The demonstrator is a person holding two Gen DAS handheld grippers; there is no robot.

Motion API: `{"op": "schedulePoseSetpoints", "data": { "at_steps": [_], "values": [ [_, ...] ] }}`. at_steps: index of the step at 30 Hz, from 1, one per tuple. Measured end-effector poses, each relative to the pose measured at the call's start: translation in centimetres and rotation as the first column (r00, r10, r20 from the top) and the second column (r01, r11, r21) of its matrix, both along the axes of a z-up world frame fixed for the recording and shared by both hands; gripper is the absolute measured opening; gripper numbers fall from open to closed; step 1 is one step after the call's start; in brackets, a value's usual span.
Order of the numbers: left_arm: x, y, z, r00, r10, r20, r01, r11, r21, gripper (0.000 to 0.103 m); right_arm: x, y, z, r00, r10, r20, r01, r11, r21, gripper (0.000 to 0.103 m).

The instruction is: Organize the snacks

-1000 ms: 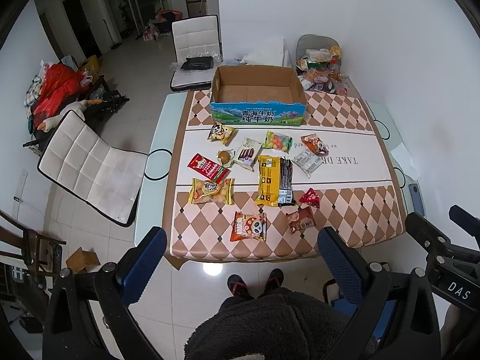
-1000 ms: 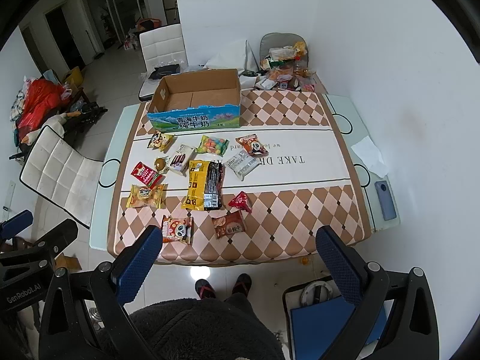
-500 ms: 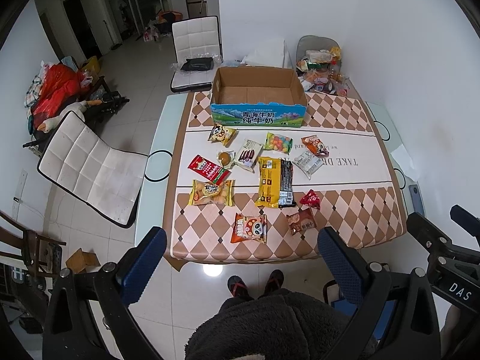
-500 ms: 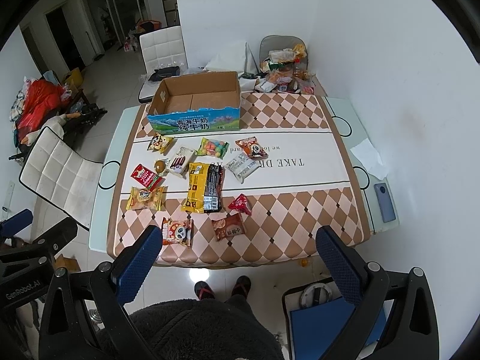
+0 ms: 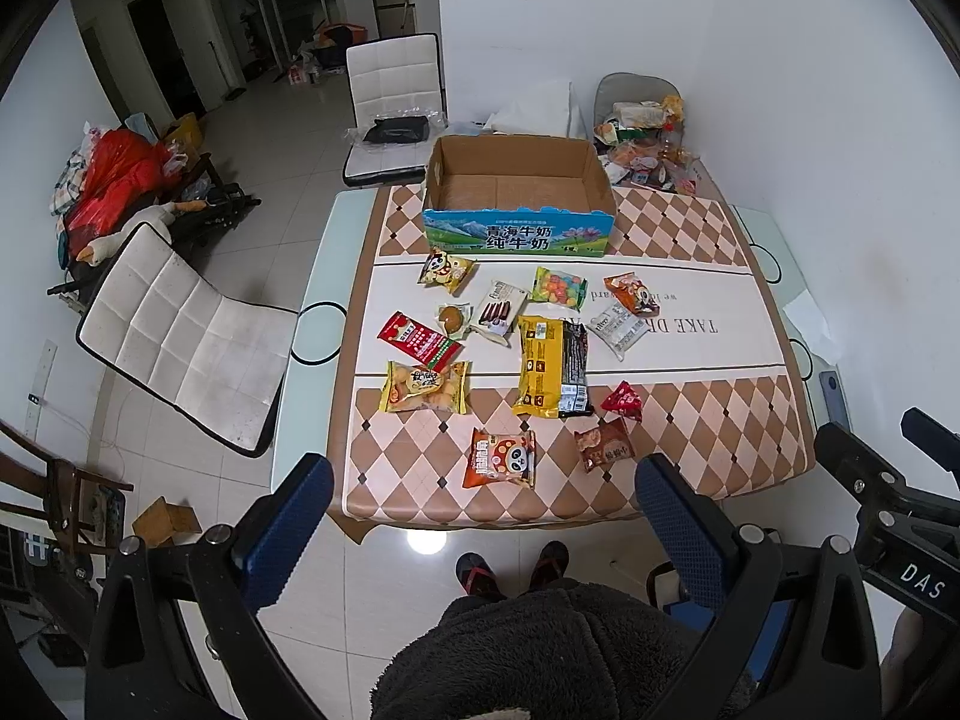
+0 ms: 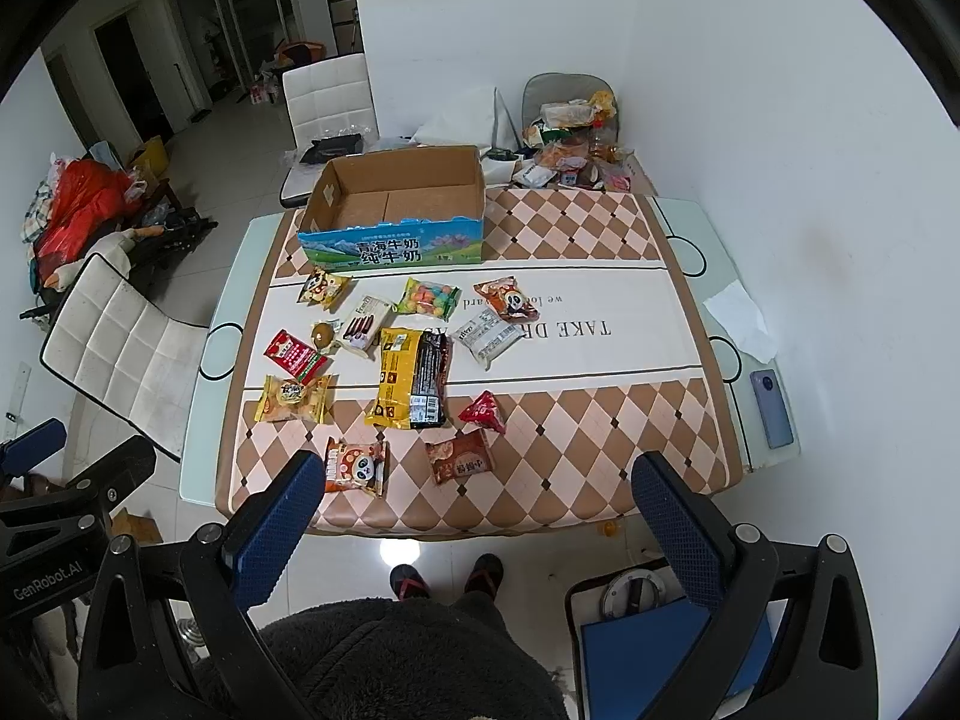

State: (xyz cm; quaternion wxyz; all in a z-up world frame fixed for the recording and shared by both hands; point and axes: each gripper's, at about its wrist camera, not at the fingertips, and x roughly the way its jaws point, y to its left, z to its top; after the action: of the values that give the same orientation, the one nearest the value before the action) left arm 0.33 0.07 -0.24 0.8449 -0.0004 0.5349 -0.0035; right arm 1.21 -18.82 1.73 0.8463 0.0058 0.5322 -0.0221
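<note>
Several snack packets lie scattered on the checkered table in front of an empty open cardboard box with a blue printed front. Nearest me are an orange panda packet and a brown packet; a long yellow-and-black pack lies mid-table. The box, panda packet and brown packet also show in the right wrist view. My left gripper and right gripper are both open and empty, held high above the table's near edge.
White chairs stand at the left and behind the box. A pile of other snacks sits at the far right corner. A phone and a paper napkin lie on the table's right glass edge.
Both grippers have crept slightly forward toward the table; the table shows a little lower and larger. Nothing on the table has moved.
</note>
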Motion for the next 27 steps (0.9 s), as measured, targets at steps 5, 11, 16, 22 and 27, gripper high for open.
{"op": "schedulePoseSetpoints", "data": {
  "at_steps": [5,11,16,22,27],
  "values": [
    [0.1,0.1,0.2,1.0,0.002,0.003,-0.002,1.0,0.001,0.103,0.6,0.2,0.5,1.0,-0.003,0.003,0.003,1.0,-0.001,0.103],
    [0.3,0.1,0.3,1.0,0.003,0.004,-0.003,1.0,-0.001,0.103,0.6,0.0,0.5,1.0,0.003,0.004,-0.003,1.0,-0.002,0.103],
    [0.3,0.1,0.4,1.0,0.002,0.003,-0.002,1.0,0.0,0.103,1.2,-0.3,1.2,1.0,-0.003,0.01,0.003,1.0,0.0,0.103],
    [0.4,0.1,0.4,1.0,0.002,0.007,-0.002,1.0,0.001,0.103,0.9,-0.2,1.1,1.0,0.0,0.012,0.0,1.0,-0.001,0.103],
    [0.2,0.1,0.4,1.0,0.003,0.006,-0.003,1.0,0.0,0.103,1.3,-0.3,1.5,1.0,0.005,0.016,-0.005,1.0,0.001,0.103]
  ]
}}
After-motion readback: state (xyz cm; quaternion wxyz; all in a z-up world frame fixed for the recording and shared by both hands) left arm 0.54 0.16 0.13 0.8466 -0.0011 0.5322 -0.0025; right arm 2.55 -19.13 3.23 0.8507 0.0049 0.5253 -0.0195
